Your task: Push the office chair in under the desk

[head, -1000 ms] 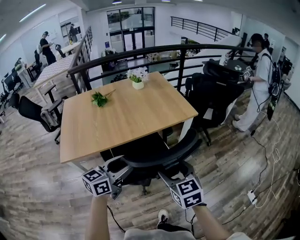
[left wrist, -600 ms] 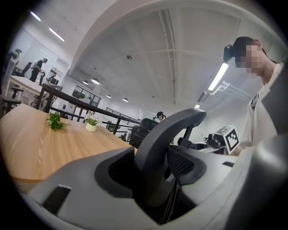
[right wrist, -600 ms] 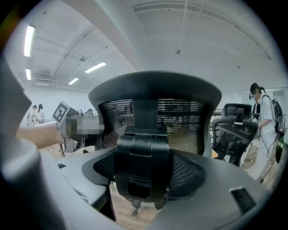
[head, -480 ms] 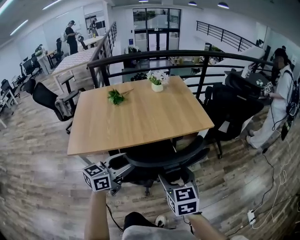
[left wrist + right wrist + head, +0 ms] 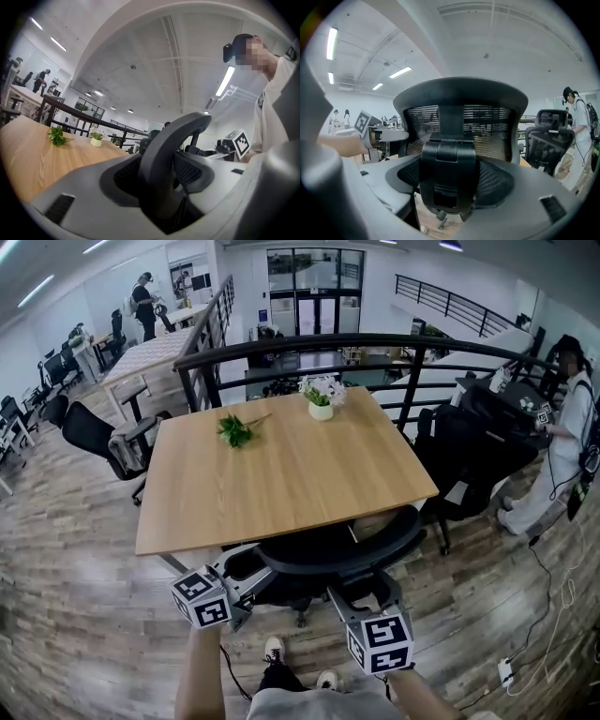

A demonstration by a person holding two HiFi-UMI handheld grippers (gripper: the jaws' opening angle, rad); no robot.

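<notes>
The black mesh office chair stands at the near edge of the wooden desk, its seat under the top. My left gripper is at the backrest's left rim and my right gripper behind its middle. In the left gripper view the backrest's rim rises between the wide grey jaws of the left gripper, which have just been opening a little. In the right gripper view the chair's black spine piece sits between the jaws of the right gripper, with gaps on both sides.
A white flower pot and a green sprig lie on the desk. A black railing runs behind it. Other chairs stand at the right and left. A person stands at the far right. A power strip lies on the floor.
The chair has rolled further in under the desk, and both grippers have gone forward with it. My feet now show below.
</notes>
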